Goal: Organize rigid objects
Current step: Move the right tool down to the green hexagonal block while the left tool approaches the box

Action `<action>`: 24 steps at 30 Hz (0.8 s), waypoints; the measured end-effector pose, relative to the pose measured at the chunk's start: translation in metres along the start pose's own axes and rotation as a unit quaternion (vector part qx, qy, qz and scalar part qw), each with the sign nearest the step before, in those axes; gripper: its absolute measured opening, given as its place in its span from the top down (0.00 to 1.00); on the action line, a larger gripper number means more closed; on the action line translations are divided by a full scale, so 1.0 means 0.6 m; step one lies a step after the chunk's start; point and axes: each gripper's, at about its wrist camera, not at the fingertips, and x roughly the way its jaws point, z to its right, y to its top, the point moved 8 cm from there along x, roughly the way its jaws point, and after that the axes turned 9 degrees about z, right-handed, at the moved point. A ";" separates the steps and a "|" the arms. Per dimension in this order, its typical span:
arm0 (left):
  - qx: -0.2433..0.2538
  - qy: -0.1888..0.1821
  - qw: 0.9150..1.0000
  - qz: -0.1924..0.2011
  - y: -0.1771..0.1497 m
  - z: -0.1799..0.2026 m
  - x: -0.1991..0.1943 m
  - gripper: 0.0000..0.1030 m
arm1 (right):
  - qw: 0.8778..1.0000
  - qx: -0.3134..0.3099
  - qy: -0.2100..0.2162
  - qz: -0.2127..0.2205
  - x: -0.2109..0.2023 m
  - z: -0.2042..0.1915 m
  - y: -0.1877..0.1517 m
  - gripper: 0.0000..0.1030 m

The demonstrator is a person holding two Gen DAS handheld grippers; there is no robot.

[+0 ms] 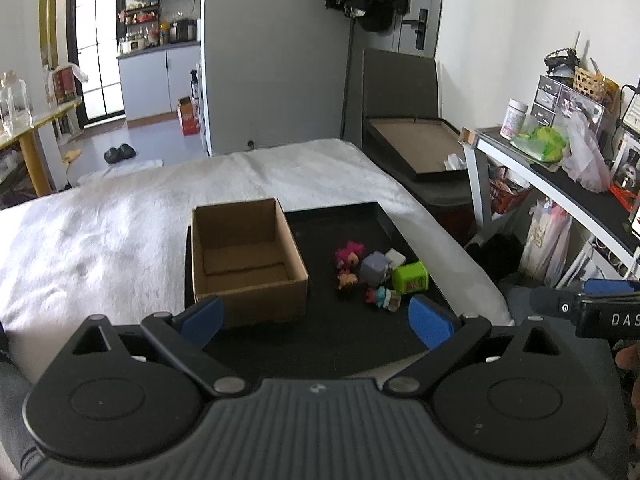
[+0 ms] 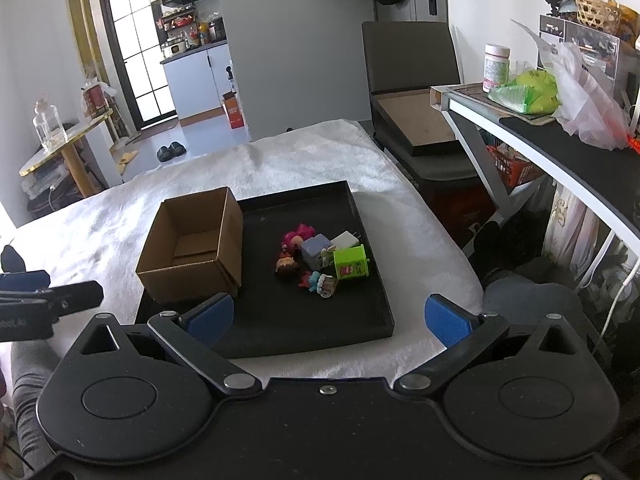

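Open-topped box [image 2: 192, 252] on tray [image 2: 360, 332] left, interior bare, tall walls blocking side entry. Toys [image 2: 322, 258] clustered tight at tray centre-right, touching; bare tray floor in front and behind, low rim all round. White blanket [image 2: 100, 224] unobstructed left of box.

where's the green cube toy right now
In both views the green cube toy lies on the black tray, at the right edge of the toy cluster, beside the grey block, right of the cardboard box.
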 end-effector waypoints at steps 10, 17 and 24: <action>-0.011 0.018 1.000 -0.019 0.001 -0.009 0.046 0.04 | 1.000 0.014 0.008 -0.007 0.037 0.010 0.004 0.00; 0.014 0.025 0.999 -0.017 0.005 -0.003 0.071 0.04 | 0.999 0.028 0.001 -0.021 0.069 0.029 0.003 0.00; 0.009 0.024 0.999 -0.039 0.000 -0.004 0.108 0.04 | 0.999 0.025 0.001 -0.023 0.095 0.036 0.001 0.00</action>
